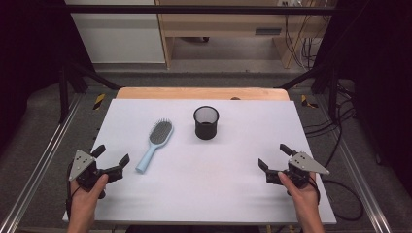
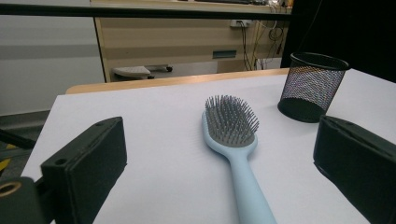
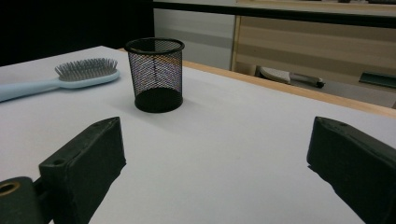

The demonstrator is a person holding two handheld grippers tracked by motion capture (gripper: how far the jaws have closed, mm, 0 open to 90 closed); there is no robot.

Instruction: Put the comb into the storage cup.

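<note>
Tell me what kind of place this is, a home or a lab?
Most likely a lab or recording workspace, not a home: the white table sits inside a black metal frame, loose cables hang by the wooden furniture behind, and yellow-black hazard tape marks the floor.

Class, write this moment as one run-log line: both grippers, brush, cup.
left gripper: open, empty, near brush handle | right gripper: open, empty | hairbrush: flat, bristles up, untouched | mesh cup: upright, apart from brush
</note>
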